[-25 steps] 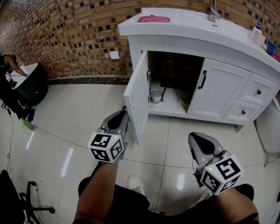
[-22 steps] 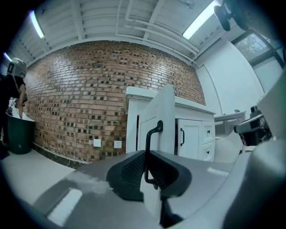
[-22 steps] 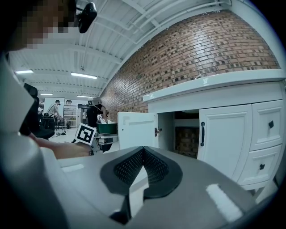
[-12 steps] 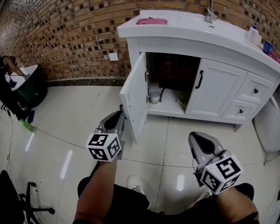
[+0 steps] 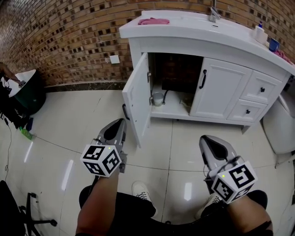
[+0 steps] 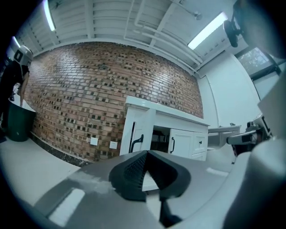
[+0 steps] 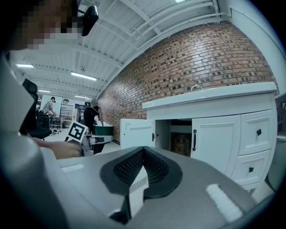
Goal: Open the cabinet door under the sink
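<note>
The white sink cabinet stands against the brick wall. Its left door is swung wide open toward me, with its black handle on the outer face. The right door is closed. My left gripper hovers over the floor just left of the open door's lower edge, shut and holding nothing. My right gripper is lower right, in front of the closed door, also shut and empty. In the left gripper view the open door lies ahead of the left gripper. The right gripper points at the open door.
A pipe and a small jar sit inside the open cabinet. A pink cloth, a faucet and a bottle are on the counter. Drawers and a toilet are at the right, a dark green bin at the left.
The left gripper has drawn back a little down and left from the door's edge. The door stays open and the right gripper has hardly moved.
</note>
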Tool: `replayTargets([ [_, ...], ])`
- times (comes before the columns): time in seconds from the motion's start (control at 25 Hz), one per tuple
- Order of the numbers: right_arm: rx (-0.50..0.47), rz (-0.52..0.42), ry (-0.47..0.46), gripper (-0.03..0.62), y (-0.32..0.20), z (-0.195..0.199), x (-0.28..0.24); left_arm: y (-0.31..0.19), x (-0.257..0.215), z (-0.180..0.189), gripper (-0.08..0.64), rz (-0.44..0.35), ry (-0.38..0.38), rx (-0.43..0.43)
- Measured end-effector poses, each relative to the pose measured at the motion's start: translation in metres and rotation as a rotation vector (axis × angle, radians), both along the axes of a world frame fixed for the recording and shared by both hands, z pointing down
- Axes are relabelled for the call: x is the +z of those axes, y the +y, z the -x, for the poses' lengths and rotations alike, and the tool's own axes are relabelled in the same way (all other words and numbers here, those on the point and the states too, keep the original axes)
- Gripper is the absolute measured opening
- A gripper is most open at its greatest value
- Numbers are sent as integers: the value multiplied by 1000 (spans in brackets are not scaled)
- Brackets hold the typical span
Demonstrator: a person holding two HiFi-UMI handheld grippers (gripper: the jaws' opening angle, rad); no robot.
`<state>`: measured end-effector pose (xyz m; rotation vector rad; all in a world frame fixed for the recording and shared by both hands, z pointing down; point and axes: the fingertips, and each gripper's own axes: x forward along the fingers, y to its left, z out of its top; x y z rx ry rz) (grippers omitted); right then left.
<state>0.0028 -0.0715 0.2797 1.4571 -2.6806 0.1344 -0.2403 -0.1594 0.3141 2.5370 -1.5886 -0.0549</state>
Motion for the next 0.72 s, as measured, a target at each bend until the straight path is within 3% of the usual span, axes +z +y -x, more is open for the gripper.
replayTargets([
  [0.32, 110, -40, -10, 8, 17, -31, -15, 50, -17, -47, 4, -19, 10, 162],
  [0.72, 143, -18, -4, 8, 50, -49, -9, 95, -27, -81, 4, -34, -56, 255],
])
